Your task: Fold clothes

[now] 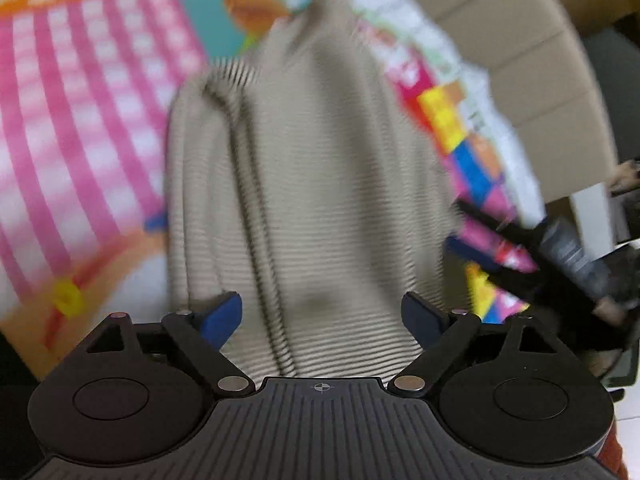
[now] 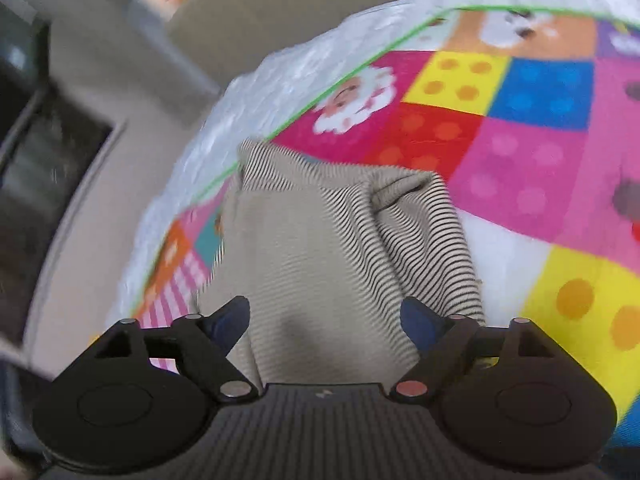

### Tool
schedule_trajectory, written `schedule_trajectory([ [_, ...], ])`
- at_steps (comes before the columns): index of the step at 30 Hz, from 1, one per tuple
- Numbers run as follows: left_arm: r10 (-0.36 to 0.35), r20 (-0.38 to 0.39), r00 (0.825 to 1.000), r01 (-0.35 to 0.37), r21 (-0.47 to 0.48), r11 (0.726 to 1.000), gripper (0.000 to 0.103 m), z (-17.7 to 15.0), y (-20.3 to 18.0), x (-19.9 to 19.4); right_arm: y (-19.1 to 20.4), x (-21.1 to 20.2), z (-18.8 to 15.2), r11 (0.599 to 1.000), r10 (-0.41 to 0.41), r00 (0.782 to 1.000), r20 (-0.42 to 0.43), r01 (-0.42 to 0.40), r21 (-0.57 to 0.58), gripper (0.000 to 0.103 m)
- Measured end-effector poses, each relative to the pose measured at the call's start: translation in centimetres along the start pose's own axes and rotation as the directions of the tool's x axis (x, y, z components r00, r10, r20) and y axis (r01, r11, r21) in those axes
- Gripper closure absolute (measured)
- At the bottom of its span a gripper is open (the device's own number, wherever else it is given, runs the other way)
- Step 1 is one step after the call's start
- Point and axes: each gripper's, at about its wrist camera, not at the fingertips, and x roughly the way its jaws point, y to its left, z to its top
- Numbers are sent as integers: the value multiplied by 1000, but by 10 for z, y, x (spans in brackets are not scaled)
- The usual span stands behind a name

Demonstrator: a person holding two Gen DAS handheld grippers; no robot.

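Left wrist view, striped garment (image 1: 304,184) ahead of left gripper (image 1: 322,316) — fingers spread wide, gripping nothing, right gripper (image 2: 325,318) likewise.

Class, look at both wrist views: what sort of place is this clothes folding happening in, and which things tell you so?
Probably a home living room or playroom. A bright patchwork play mat with cartoon squares covers the floor, a striped beige garment lies on it, and a beige sofa-like cushion stands behind.

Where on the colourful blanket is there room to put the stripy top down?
Bare blanket lies right of the stripy top, across the pink, blue and yellow squares. The pink checked patch on its other side is free too. The middle is crowded by the top itself.
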Motion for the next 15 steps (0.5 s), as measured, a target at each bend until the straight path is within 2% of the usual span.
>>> schedule_trajectory([
  [2, -5, 0, 1000, 5, -1, 1000, 13, -5, 2, 11, -14, 1, 2, 996, 21, 1000, 10, -21, 89, 8],
  [3, -23, 7, 1000, 23, -2, 1000, 13, -6, 1, 13, -24, 3, 4, 989, 37, 999, 2, -37, 144, 7],
  [5, -70, 20, 997, 70, -6, 998, 25, -8, -2, 17, -42, 5, 5, 966, 72, 997, -11, -67, 249, 6],
  [6, -93, 24, 995, 94, -8, 996, 42, -9, -3, 17, -50, 7, 4, 953, 88, 996, -17, -80, 293, 6],
  [7, -106, 31, 994, 106, -7, 994, 51, -8, -5, 19, -56, 8, 4, 938, 106, 994, -19, -94, 335, 6],
  [8, -114, 40, 993, 114, -4, 993, 53, -8, -7, 20, -61, 9, 4, 925, 121, 993, -13, -108, 363, 6],
  [9, -117, 45, 992, 118, -2, 993, 61, -8, -9, 22, -64, 8, 4, 918, 133, 991, -7, -121, 377, 6],
  [10, -119, 49, 992, 120, 1, 993, 74, -8, -11, 23, -65, 8, 3, 913, 143, 990, 0, -132, 387, 5],
  [12, -136, 60, 989, 137, -9, 991, 92, -4, -10, 20, -67, 8, 3, 907, 154, 988, 6, -144, 395, 5],
  [15, -209, 130, 969, 218, -59, 974, 92, 21, -11, 17, -66, 9, 3, 909, 156, 988, 2, -144, 391, 3],
])
